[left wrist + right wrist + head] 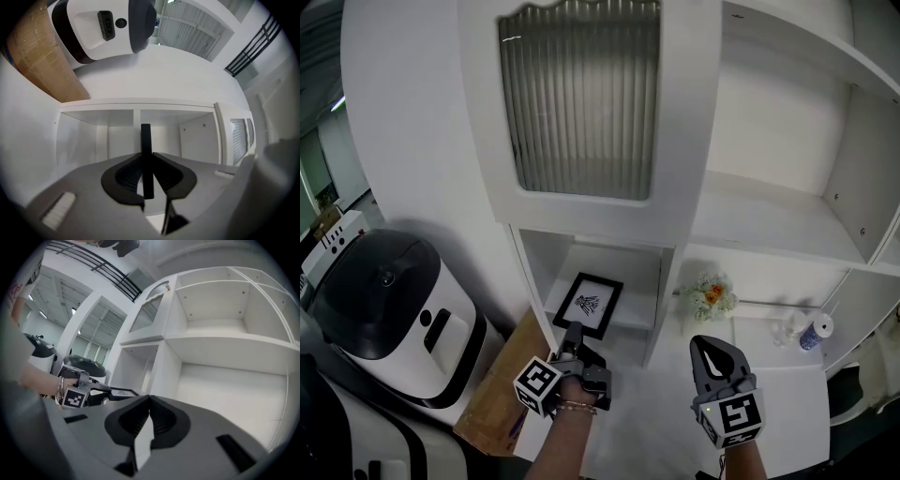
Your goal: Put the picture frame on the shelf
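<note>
The picture frame (592,304) is black with a white mat and a small dark print. My left gripper (575,336) is shut on its lower edge and holds it at the mouth of the narrow lower compartment (630,302) of the white shelf unit. In the left gripper view the frame (146,154) stands edge-on between the pads, with the compartment behind it. I cannot tell whether the frame touches the shelf board. My right gripper (707,343) hangs to the right, in front of the wider bay, shut with nothing in it. The right gripper view shows its jaws (149,401) together and the frame (120,391) far to the left.
A ribbed-glass cabinet door (581,94) hangs above the compartment. A black and white appliance (389,305) stands at the left, by a brown board (502,375). A small bunch of flowers (709,296) and a blue-capped bottle (812,334) sit on the right counter.
</note>
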